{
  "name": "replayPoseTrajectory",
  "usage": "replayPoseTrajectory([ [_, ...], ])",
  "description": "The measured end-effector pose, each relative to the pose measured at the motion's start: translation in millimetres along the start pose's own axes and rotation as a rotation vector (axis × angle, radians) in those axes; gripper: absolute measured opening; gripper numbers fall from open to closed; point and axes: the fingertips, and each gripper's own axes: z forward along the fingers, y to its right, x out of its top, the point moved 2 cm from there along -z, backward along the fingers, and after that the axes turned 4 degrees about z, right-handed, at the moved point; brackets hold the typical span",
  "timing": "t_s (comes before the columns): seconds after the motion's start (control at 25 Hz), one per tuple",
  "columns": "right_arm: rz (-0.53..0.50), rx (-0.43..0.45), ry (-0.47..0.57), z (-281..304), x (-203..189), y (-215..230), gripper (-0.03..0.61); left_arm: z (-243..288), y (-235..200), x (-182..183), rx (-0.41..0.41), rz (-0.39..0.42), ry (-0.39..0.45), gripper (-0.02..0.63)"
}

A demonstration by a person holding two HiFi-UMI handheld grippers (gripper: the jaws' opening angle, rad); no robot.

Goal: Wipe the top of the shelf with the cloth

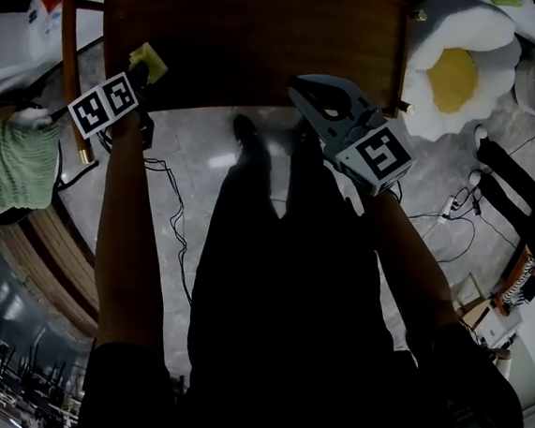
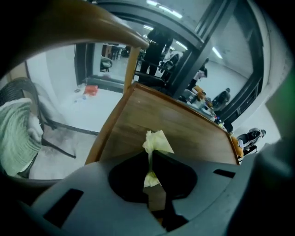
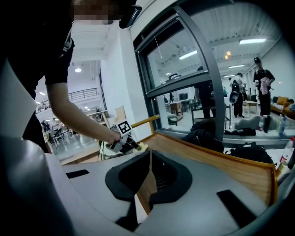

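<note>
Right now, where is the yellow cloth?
The yellow cloth is at the head view's upper left, pinched in the left tool at the left edge of the wooden shelf top.

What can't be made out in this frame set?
Whether the cloth touches the shelf top: left gripper view, left tongs block its underside.
The shelf top's far edge: head view, partly cut by the picture's top.
Anything under the shelf top: head view, the top hides it.

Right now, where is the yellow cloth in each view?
Head view: cloth upper left, in the left gripper, over the shelf.
Left gripper view: cloth at centre, between the jaws.
Right gripper view: cloth left of centre, small, beyond the jaws.
Shared landmark: the wooden shelf top.
</note>
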Motion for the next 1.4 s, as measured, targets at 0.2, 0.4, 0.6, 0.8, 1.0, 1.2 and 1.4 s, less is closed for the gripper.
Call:
replayPoseTrajectory([
  [0.2, 0.010, 0.004, 0.010, -1.9, -0.1, 0.0, 0.026, -7.4, -16.6, 0.8, 0.074, -0.018, 0.030, 0.034],
  [0.4, 0.012, 0.008, 0.026, -14.2, -0.2, 6.7, 0.026, -15.8, -32.4, -0.6, 0.146, -0.044, 0.041, 0.034],
  [0.6, 0.035, -0.029, 0.037, -36.1, -3.6, 27.0, 0.026, -17.9, -25.7, 2.1, 0.225, 0.000, 0.065, 0.034],
  [0.8, 0.054, -0.112, 0.082, -84.2, -3.5, 70.2, 0.028, -3.5, 54.5, -0.5, 0.114, 0.088, 0.111, 0.034],
  [1.0, 0.004, -0.209, 0.100, -150.7, -7.3, 128.7, 0.026, 33.8, 196.8, -2.3, -0.107, 0.162, 0.113, 0.034],
  [1.2, -0.052, -0.281, 0.128, -208.3, -6.9, 181.3, 0.026, 69.7, 329.1, -14.5, -0.288, 0.236, 0.065, 0.034],
  [1.4, -0.082, -0.279, 0.185, -244.3, -6.9, 206.3, 0.026, 100.2, 409.8, -45.1, -0.371, 0.305, -0.026, 0.034],
])
